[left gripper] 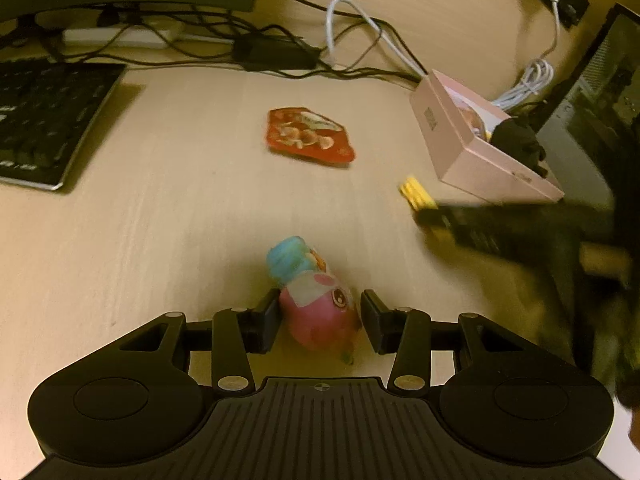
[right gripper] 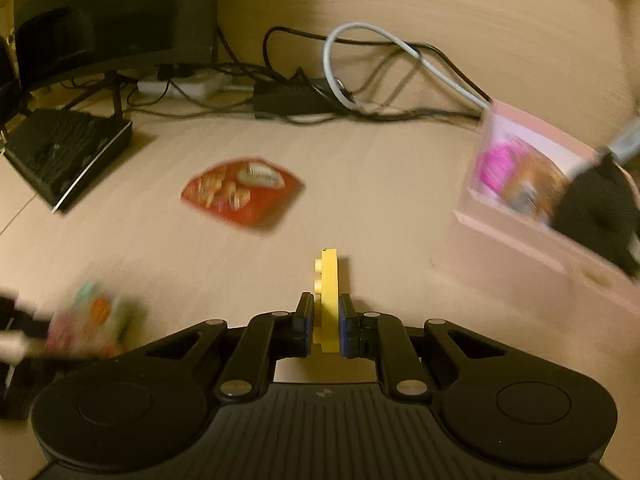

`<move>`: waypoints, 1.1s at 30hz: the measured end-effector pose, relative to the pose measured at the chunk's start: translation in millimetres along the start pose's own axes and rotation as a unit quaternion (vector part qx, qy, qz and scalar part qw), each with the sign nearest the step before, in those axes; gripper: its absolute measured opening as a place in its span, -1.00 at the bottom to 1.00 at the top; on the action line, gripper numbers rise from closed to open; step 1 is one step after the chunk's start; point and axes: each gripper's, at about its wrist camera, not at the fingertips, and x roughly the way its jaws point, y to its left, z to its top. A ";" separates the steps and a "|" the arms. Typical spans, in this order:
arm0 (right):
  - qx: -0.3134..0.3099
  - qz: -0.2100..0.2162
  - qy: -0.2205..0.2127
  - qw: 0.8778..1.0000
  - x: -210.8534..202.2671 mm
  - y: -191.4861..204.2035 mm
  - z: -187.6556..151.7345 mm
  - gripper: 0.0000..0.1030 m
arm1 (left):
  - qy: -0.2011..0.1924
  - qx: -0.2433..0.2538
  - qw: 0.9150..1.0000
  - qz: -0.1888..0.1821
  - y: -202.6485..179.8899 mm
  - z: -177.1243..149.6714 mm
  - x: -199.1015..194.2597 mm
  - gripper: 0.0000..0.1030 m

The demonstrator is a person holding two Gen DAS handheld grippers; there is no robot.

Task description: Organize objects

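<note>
Two hand-held black two-finger grippers work over a pale wood-grain desk (left gripper: 160,216). The left gripper (left gripper: 320,318) has its jaws partly apart around a soft pink toy with a blue top and a cartoon eye (left gripper: 316,300); the left pad touches the toy's side, while a thin gap shows between the toy and the right pad, so whether it is truly clamped cannot be told. The toy's pink end lies between the jaws and its blue top points away from them. The right gripper (right gripper: 325,326) is narrowed tight on a small yellow studded plastic building brick (right gripper: 328,300), held on edge with its studs facing left and its far end sticking out past the fingertips.

Farther back on the desk lies a flat red snack packet with printed food pictures (left gripper: 310,136), well apart from both grippers. At the right stands an open pale pink cardboard box (left gripper: 472,148) with colourful items and a black object inside. A black keyboard (left gripper: 44,120) sits at the left, with tangled black and white cables (left gripper: 340,44) along the back edge.
</note>
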 end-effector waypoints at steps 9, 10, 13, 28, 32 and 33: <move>0.046 -0.055 0.017 0.997 -61.3 -4.9 -56.3 -0.76 | 0.010 0.030 0.999 -0.027 -3.3 16.1 17.9 -0.20; 0.053 -0.061 0.016 0.997 -68.7 -6.1 -59.9 -0.76 | 0.013 0.040 0.999 -0.030 -5.3 16.4 18.9 -0.21; 0.064 -0.079 0.008 0.995 -91.5 -10.0 -67.6 -0.76 | 0.027 0.060 0.997 -0.040 -10.8 14.2 18.2 -0.23; 0.100 -0.100 -0.022 0.990 -112.7 -52.5 -55.7 -0.76 | 0.051 0.103 0.993 -0.017 -55.6 4.0 23.1 -0.27; 0.089 -0.093 -0.023 0.991 -112.3 -62.2 -51.5 -0.76 | 0.052 0.097 0.994 -0.016 -64.2 10.3 25.8 -0.28; 0.089 -0.092 -0.024 0.991 -113.2 -65.6 -51.5 -0.76 | 0.049 0.095 0.994 -0.019 -67.3 13.1 25.2 -0.29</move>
